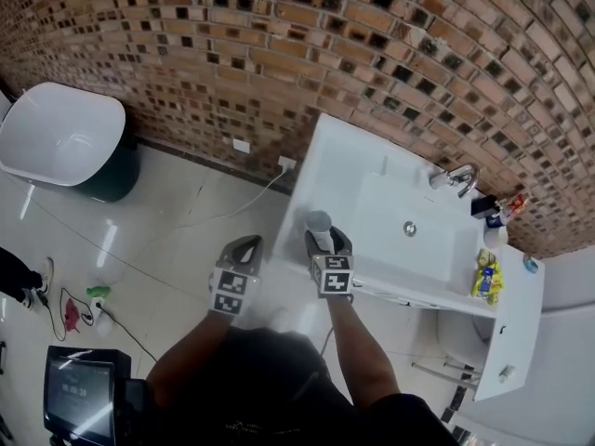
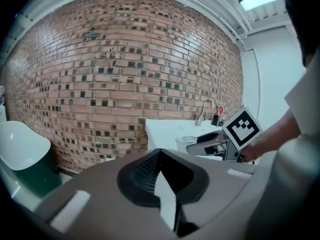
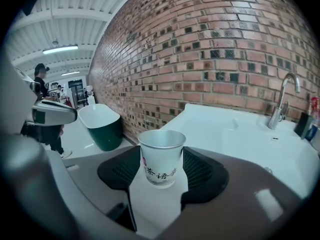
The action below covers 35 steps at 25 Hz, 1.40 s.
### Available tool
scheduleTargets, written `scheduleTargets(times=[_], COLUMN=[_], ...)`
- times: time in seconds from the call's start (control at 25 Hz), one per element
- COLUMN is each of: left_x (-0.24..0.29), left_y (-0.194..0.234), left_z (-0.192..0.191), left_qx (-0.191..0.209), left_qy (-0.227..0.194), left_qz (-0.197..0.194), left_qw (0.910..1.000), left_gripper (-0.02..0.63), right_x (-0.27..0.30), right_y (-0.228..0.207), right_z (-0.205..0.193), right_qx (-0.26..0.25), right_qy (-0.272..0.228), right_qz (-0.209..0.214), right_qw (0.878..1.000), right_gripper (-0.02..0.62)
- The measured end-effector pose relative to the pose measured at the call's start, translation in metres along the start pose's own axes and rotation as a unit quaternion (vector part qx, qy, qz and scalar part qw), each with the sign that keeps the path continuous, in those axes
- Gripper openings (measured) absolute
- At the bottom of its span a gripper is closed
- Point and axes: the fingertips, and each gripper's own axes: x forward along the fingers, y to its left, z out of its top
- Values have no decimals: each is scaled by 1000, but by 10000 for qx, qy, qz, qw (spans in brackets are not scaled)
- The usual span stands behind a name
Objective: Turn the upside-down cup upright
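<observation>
Cup [image 3: 161,156]: upright, mouth up, over counter [image 3: 227,129] edge. Right hand-held gripper [image 1: 325,240] clamps it with jaws wide, probably steadying it for set-down. Left hand-held gripper [image 2: 160,156]: closed, empty, parked aside.

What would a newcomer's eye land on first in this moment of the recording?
A white paper cup, mouth up, stands out first. It is gripped between the jaws of the right gripper at the left edge of the white vanity counter. Behind it runs a mottled brick wall. The left gripper hangs shut and empty beside the counter, above the glossy floor.
</observation>
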Motion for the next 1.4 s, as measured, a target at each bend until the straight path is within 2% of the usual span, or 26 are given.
scheduleTargets(times=[0.2, 0.64, 1.0, 1.12, 1.4], left_x=[4, 7, 13, 15, 17], left_y=[-6, -14, -24, -31, -34], left_z=[3, 3, 3, 4, 7], left_qx=[11, 34, 60, 79, 89], left_qy=[-12, 20, 47, 32, -6], left_qz=[-60, -74, -77, -89, 95], left_qw=[10000, 10000, 9999, 9999, 9999], left_gripper=[-8, -7, -8, -8, -7], right_x=[-5, -9, -22, -35, -56], right_y=[7, 14, 8, 6, 2], right_z=[-7, -11, -11, -11, -4], right_qx=[-50, -215, -145, -72, -128], right_qy=[245, 370, 311, 178, -152], right_qz=[24, 3, -73, -84, -175], right_qw=[9997, 9991, 9994, 9998, 9996], right_gripper=[277, 273, 314, 291, 151])
